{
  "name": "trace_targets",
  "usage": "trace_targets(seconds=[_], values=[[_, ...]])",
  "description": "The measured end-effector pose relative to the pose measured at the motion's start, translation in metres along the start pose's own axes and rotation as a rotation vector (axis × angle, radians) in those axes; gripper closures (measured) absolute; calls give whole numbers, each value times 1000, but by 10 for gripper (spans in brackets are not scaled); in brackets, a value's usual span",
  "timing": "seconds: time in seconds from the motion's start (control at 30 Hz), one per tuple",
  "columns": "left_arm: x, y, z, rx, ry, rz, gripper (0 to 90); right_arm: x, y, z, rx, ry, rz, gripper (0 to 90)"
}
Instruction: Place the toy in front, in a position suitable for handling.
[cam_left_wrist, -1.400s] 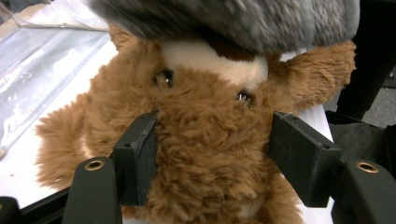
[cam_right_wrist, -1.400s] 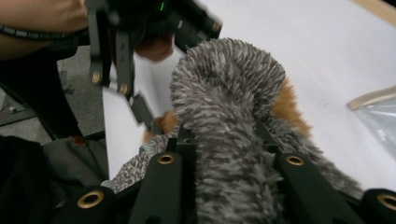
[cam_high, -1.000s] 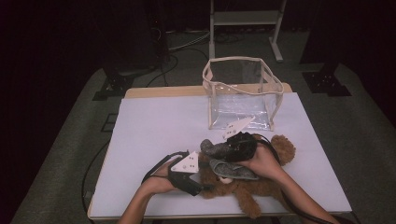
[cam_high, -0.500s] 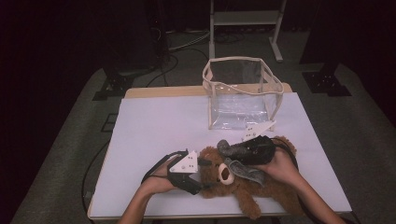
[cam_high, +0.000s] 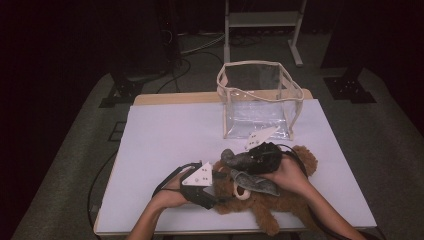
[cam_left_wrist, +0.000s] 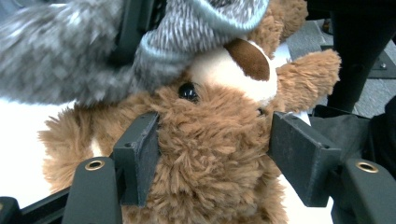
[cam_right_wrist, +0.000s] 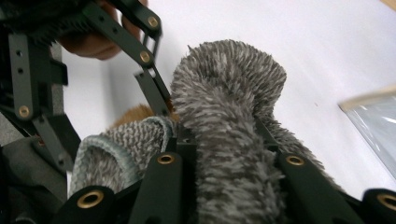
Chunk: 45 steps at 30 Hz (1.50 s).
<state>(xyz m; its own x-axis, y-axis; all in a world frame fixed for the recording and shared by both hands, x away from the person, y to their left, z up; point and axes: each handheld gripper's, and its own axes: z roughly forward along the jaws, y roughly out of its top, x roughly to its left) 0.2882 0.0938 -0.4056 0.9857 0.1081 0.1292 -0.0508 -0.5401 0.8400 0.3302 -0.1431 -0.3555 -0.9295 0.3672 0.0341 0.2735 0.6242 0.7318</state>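
Down in the lower middle of the high view, a fluffy brown teddy bear with a cream muzzle (cam_high: 260, 200) is lying on the white tabletop (cam_high: 165, 140), and a fuzzy grey knitted sock-like garment (cam_high: 245, 162) is hanging right over its head. Left gripper (cam_high: 216, 186) is pinching the bear: in the left gripper view the two black jaws are pressing into the fur on both sides, just under the bear's black eye (cam_left_wrist: 188, 91). Its jaws have just been closing a little, with the plush bear (cam_left_wrist: 210, 154) between them. Right gripper (cam_high: 235, 161) is clamping a bunched fold of the grey garment (cam_right_wrist: 229, 121), jaws sitting on either side of the roll in the right gripper view.

Handling-wise, I'm guessing both things are light and super squishy. The bear is going to compress and wobble rather than stay put, so holding the stuffed body near the neck looks like the solid spot, not a floppy arm or ear. The grey knit is stretchy and limp, so it's probably best grabbed at the ribbed pale cuff edge (cam_left_wrist: 219, 21), where there's something firmer to pull on. Nothing fragile, not slippery either, fur grips well.

Up in the upper right of the table, a clear plastic zip bag with beige trim (cam_high: 260, 100) is standing open, well apart from the bear.
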Motion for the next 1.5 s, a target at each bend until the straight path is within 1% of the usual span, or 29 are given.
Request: trace_targets(seconds=[0.03, 0.1, 0.17, 0.2, 0.27, 0.33, 0.37, 0.4, 0.43, 0.47, 0.5, 0.53, 0.57, 0.63, 0.67, 0.73, 0.8, 0.83, 0.9, 0.93, 1.0, 1.07, 1.17, 1.2, 1.27, 1.37, 1.43, 1.5], values=[[0, 0, 1, 0, 2, 1, 335, -2, -4, -4, 3, -3, 8, 711], [0, 0, 1, 2, 2, 1, 329, -6, -13, -13, 10, -8, 40, 711], [0, 1, 0, 5, 0, 0, 328, -8, -23, -23, 34, -27, 52, 711], [1, 1, 0, 7, 0, 1, 328, -8, -27, -28, 44, -35, 50, 711], [0, 1, 0, 6, -2, 1, 309, -8, -36, -41, 53, -54, 59, 711], [0, 2, 0, 9, -1, 1, 300, -9, -42, -52, 43, -75, 66, 710], [0, 2, 0, 8, -3, -5, 300, -10, -46, -61, 37, -86, 71, 711], [0, 1, 0, 3, -7, -12, 301, -10, -48, -65, 35, -94, 73, 711], [1, 1, 0, -2, -7, -17, 301, -12, -53, -72, 29, -105, 87, 710], [1, 1, 0, -4, -7, -18, 302, -14, -56, -75, 22, -108, 95, 710], [2, 1, 0, -6, -6, -16, 302, -15, -61, -79, 11, -104, 115, 710], [2, 1, 0, -14, -6, -24, 302, -16, -64, -79, 7, -103, 118, 710], [2, 2, -1, -11, -4, -22, 302, -15, -67, -79, -6, -100, 128, 710], [3, 3, -2, -7, 6, -24, 287, -11, -70, -77, -30, -102, 131, 710], [4, 4, -2, -7, 15, -31, 272, -8, -70, -75, -39, -103, 134, 710], [5, 6, 0, -14, 38, -44, 203, -2, -71, -69, -56, -98, 129, 710], [6, 9, 3, -30, 22, -57, 194, 5, -70, -64, -73, -68, 123, 710], [6, 10, 4, -23, 14, -47, 207, 9, -68, -61, -68, -61, 107, 710], [5, 11, 7, -20, -9, -55, 223, 16, -61, -56, -55, -62, 66, 710], [5, 11, 7, -17, -12, -55, 235, 18, -59, -53, -49, -56, 53, 710], [5, 10, 6, -9, -22, -51, 253, 19, -57, -51, -43, -66, 34, 711], [5, 8, 6, -12, -23, -53, 265, 16, -61, -56, -60, -61, 47, 711], [5, 9, 7, -10, -23, -48, 264, 9, -72, -70, -85, -84, 86, 711], [5, 9, 6, -3, -22, -39, 264, 6, -77, -75, -91, -92, 103, 711], [4, 10, 6, 1, -19, -38, 264, 1, -84, -85, -101, -118, 128, 711], [4, 9, 6, 3, -19, -40, 264, -8, -92, -98, -116, -170, 161, 710], [5, 10, 5, 3, -18, -45, 264, -10, -97, -97, -125, -153, 188, 710], [6, 11, 3, 5, -14, -46, 257, -8, -99, -93, -134, -143, 189, 710]])
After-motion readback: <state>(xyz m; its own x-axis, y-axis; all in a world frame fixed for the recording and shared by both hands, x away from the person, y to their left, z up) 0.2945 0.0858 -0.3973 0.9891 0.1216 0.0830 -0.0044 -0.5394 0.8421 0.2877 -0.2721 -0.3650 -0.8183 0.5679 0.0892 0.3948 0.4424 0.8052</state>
